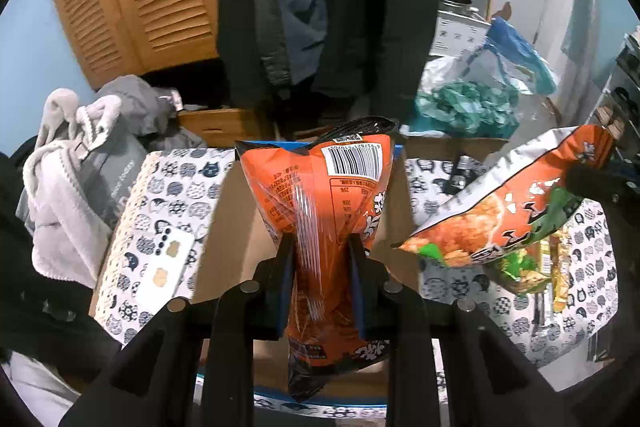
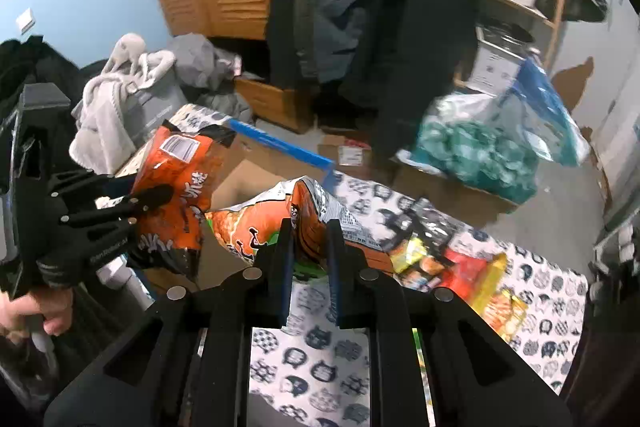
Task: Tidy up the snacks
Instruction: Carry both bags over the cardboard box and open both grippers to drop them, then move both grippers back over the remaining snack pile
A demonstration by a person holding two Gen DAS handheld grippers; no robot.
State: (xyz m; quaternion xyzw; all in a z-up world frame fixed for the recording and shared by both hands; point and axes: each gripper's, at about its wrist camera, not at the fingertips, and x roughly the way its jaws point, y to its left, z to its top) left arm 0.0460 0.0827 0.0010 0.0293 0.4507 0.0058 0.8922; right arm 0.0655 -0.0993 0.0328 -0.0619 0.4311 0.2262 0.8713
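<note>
At the left edge of the table (image 1: 132, 223), covered in a cat-print cloth, lies a white phone (image 1: 170, 259). Beside it the left hand-held gripper (image 1: 322, 247) pinches an orange snack bag (image 1: 320, 195) above an open cardboard box (image 1: 236, 227). Further right, the right hand-held gripper (image 2: 306, 231) pinches an orange-and-green snack bag (image 2: 256, 223) above the cloth. More snack packets (image 2: 460, 271) lie near the table's right edge.

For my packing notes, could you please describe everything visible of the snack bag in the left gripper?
The orange snack bag is glossy crinkled plastic with black ends, a white barcode label and printed text. The left gripper, shut, pinches its middle, so it hangs in the air above the open cardboard box, barcode end farthest from the camera.
</note>
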